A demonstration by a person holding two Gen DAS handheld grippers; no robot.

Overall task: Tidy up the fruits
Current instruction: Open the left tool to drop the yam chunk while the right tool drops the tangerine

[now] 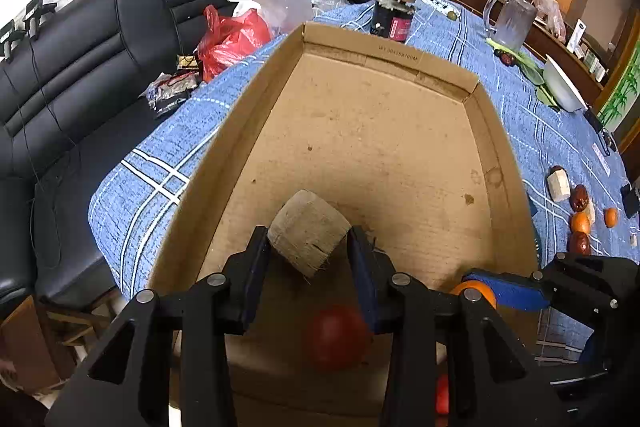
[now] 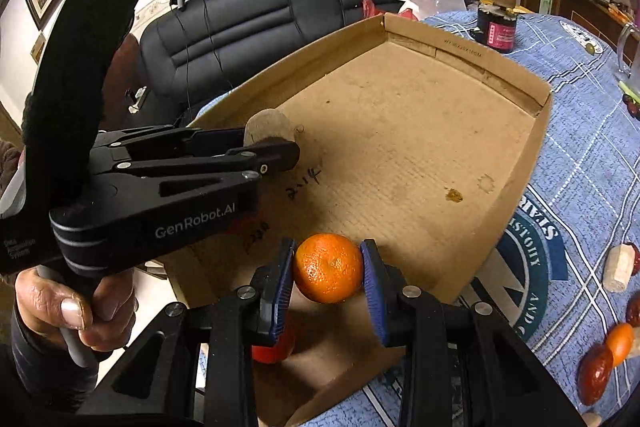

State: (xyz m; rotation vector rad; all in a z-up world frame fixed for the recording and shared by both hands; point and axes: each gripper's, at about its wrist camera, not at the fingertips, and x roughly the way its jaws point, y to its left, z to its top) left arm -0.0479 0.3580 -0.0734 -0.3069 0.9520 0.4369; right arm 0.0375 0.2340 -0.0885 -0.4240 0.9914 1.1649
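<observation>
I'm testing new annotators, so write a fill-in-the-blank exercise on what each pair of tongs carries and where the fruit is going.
1. The right tongs are shut on a round ____ tangerine.
2. The left tongs grip a pale, fibrous ____-shaped chunk.
3. Both hang over a shallow brown ____ box.
4. That box stands on a ____ checked tablecloth.

Missing words: orange; block; cardboard; blue

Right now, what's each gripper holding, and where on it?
Left gripper clamps the pale fibrous chunk across its sides. Right gripper pinches the orange at opposite sides, over the cardboard box.
</observation>
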